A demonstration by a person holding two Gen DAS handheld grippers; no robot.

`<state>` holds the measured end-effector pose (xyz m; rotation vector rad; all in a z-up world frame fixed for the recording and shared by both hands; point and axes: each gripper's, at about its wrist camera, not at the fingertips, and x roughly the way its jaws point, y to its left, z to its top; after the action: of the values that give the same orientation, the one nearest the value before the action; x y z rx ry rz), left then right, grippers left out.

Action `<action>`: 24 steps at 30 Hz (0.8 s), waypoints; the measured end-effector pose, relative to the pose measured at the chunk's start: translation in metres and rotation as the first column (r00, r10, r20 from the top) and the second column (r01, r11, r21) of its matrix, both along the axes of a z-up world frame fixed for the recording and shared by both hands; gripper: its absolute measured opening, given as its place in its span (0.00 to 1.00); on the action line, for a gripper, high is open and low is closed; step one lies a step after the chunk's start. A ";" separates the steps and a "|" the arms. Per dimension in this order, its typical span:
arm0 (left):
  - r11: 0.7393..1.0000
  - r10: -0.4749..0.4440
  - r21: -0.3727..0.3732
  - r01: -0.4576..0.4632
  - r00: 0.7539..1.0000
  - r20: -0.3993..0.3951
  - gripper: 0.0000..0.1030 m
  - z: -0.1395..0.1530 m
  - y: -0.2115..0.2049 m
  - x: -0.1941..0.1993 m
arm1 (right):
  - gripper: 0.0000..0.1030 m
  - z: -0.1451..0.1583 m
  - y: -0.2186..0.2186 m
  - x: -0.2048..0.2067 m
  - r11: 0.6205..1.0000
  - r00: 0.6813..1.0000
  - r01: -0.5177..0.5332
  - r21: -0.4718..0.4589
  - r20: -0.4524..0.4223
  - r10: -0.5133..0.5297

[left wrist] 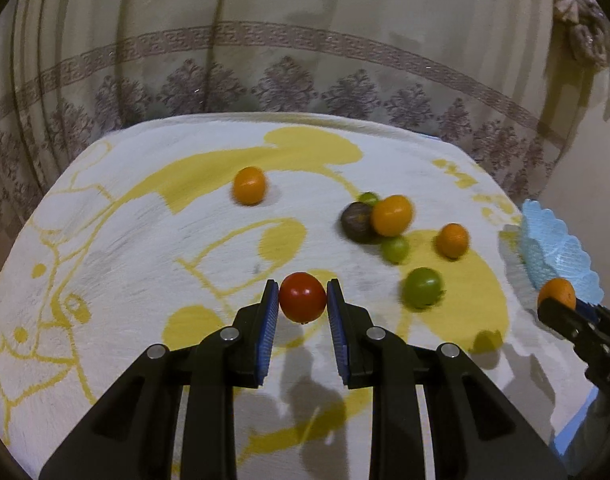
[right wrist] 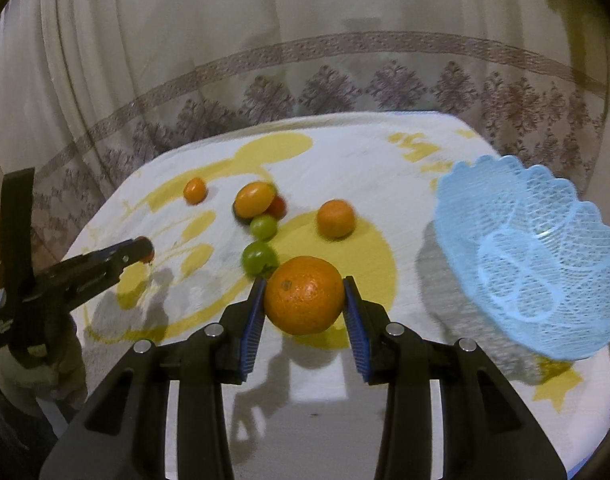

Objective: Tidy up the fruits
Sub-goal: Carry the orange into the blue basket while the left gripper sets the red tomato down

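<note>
My left gripper point(left wrist: 302, 298) is shut on a red tomato point(left wrist: 302, 297) and holds it above the cloth. My right gripper point(right wrist: 304, 296) is shut on a large orange point(right wrist: 304, 294), lifted, left of the light blue mesh basket point(right wrist: 545, 264). The basket also shows in the left wrist view point(left wrist: 557, 256), with the right gripper and its orange point(left wrist: 557, 294) in front of it. Loose fruit lies on the cloth: an orange fruit point(left wrist: 249, 185), a dark fruit point(left wrist: 356, 222), an oval orange fruit point(left wrist: 391, 215), a small orange point(left wrist: 452, 240) and green fruits point(left wrist: 421, 287).
The table wears a white cloth with yellow drawings point(left wrist: 145, 240). A patterned curtain point(left wrist: 265, 60) hangs close behind it. The left gripper and a gloved hand show at the left of the right wrist view point(right wrist: 105, 260).
</note>
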<state>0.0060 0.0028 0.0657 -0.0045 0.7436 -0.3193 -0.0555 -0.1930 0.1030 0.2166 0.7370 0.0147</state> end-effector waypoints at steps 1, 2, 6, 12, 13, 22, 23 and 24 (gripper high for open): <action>1.000 -0.015 0.000 0.015 1.000 0.007 0.24 0.004 -0.007 -0.003 | 0.38 0.001 -0.006 -0.002 1.000 1.000 0.011 0.000 0.006 -0.011; 1.000 -0.026 -0.003 0.026 1.000 0.009 0.24 0.006 -0.012 -0.005 | 0.38 0.003 -0.012 -0.004 1.000 1.000 0.026 0.000 0.010 -0.026; 0.996 -0.084 -0.010 0.084 0.996 0.021 0.24 0.017 -0.039 -0.012 | 0.38 0.006 -0.040 -0.013 0.997 0.996 0.081 -0.011 0.025 -0.081; 0.984 -0.178 -0.024 0.178 0.984 0.013 0.24 0.026 -0.084 -0.017 | 0.38 0.008 -0.081 -0.025 0.986 0.985 0.168 -0.018 0.034 -0.168; 0.981 -0.192 -0.023 0.192 0.981 0.013 0.24 0.027 -0.092 -0.017 | 0.38 0.008 -0.089 -0.026 0.983 0.983 0.183 -0.015 0.034 -0.183; 0.952 -0.307 -0.010 0.307 0.952 0.009 0.24 0.033 -0.157 -0.023 | 0.38 -0.006 -0.134 -0.031 0.967 0.968 0.252 -0.027 -0.004 -0.252; 0.949 -0.316 -0.012 0.316 0.949 0.008 0.24 0.034 -0.162 -0.024 | 0.38 -0.007 -0.137 -0.031 0.967 0.967 0.253 -0.028 -0.005 -0.253; 0.945 -0.327 -0.014 0.327 0.945 0.006 0.24 0.035 -0.168 -0.024 | 0.38 -0.007 -0.139 -0.032 0.967 0.968 0.251 -0.028 -0.006 -0.252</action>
<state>-0.0184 -0.1653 0.1003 0.1066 0.7380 -0.6420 -0.0871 -0.3321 0.0955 0.2830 0.7143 -0.2380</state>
